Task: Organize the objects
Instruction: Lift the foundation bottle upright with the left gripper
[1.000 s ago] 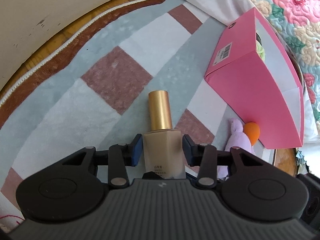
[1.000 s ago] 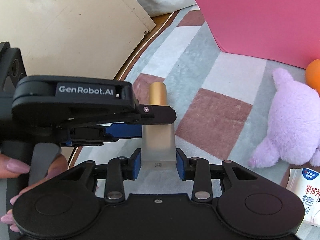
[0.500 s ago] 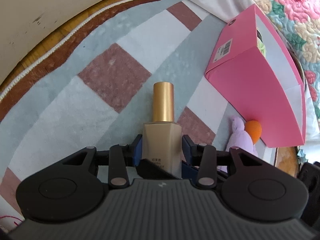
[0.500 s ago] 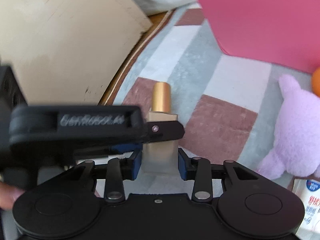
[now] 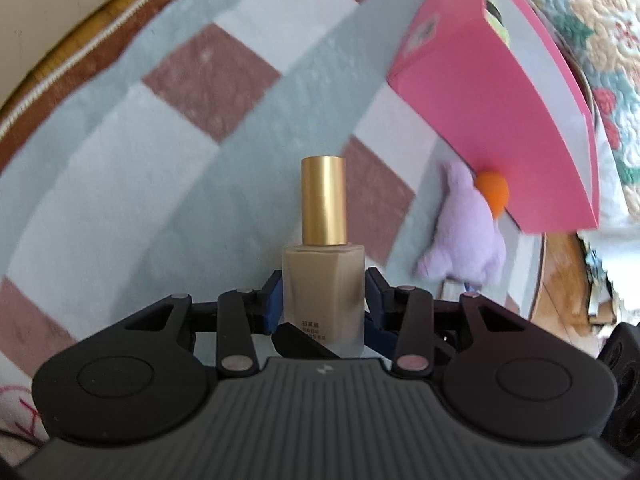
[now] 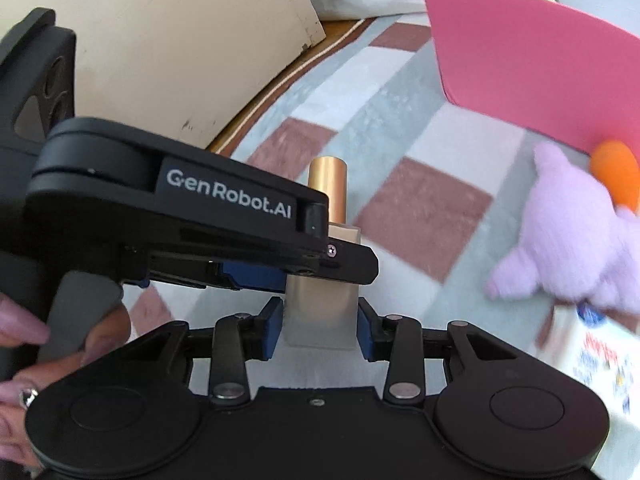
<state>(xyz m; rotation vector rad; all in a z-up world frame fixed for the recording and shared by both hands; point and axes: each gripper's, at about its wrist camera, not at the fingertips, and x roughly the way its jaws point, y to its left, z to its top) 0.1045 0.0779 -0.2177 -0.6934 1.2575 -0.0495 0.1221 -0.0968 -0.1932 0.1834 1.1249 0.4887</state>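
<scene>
1. The left gripper [image 5: 323,300] clamps the foundation bottle [image 5: 323,276] by its beige body, gold cap up.
2. The right gripper [image 6: 320,326] pinches the same bottle's base, over the checked rug [image 5: 160,160].
3. A pink box [image 5: 500,128] stands nearby.

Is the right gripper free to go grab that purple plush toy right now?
Probably not. The right gripper is shut on the foundation bottle, shared with the left gripper. The path to the purple plush toy looks clear, but the bottle must go first.
</scene>
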